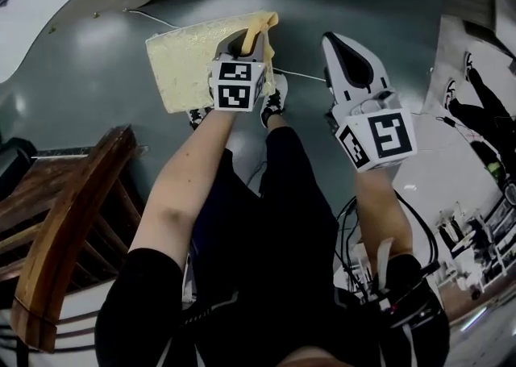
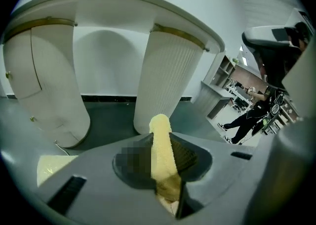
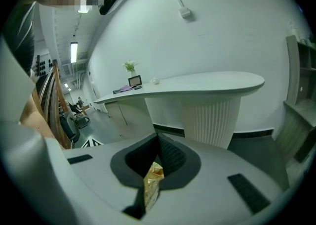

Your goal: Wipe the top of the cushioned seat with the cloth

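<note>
The left claw (image 1: 248, 39) is clamped on one edge of the yellow cloth (image 1: 181, 63), which hangs limp at upper centre. It looks light, soft and floppy, so it is best gripped bunched. The right claw (image 1: 343, 55) is closed on a small yellowish scrap (image 3: 152, 182).

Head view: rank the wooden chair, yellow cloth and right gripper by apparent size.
1. Wooden chair, largest, though cut by the frame edge.
2-3. Yellow cloth, in the left gripper, and right gripper, pinching a yellowish scrap, look alike; the gripper is nearer the camera, so unranked.
</note>
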